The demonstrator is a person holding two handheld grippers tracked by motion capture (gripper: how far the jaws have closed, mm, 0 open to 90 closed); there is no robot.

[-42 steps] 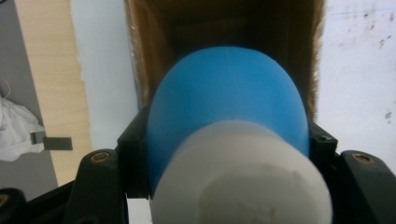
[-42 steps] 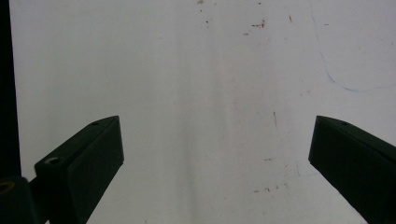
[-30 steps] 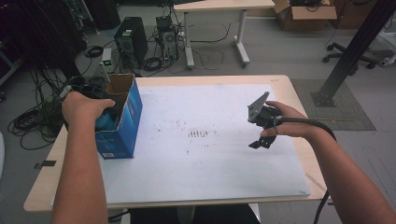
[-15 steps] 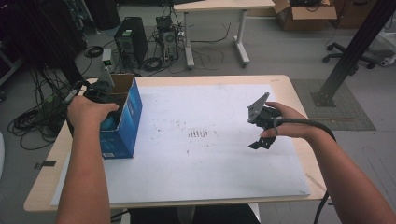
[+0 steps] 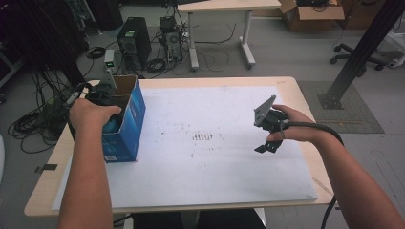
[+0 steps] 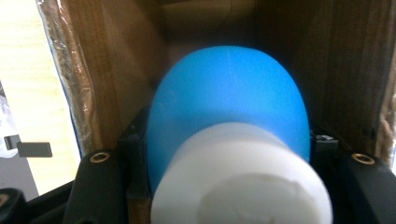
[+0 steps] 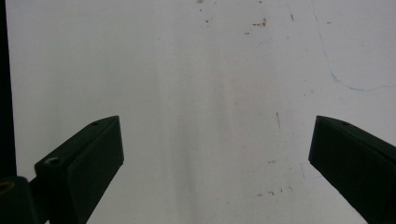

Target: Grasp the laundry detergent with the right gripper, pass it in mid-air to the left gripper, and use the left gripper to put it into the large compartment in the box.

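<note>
Surface: wooden table [image 5: 291,90] under white paper sheet [image 5: 200,162].
Left gripper [image 5: 102,102]: inside blue cardboard box [image 5: 130,121], pinching blue-and-white object [image 6: 229,121].
Right gripper [image 5: 266,148]: spread wide above paper.

Left hand [image 5: 90,112] risen slightly, lifting blue object [image 6: 229,107] within box [image 5: 125,121].

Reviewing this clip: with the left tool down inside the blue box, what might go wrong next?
1. The left tool grips a blue rounded object with a white cylindrical end by its curved sides; it may slip on lifting.
2. The brown cardboard inner walls sit close around it, so it may catch and drag the tall open-topped blue cardboard box.
3. The right tool hangs open over the white paper sheet, not steadying the box.
</note>
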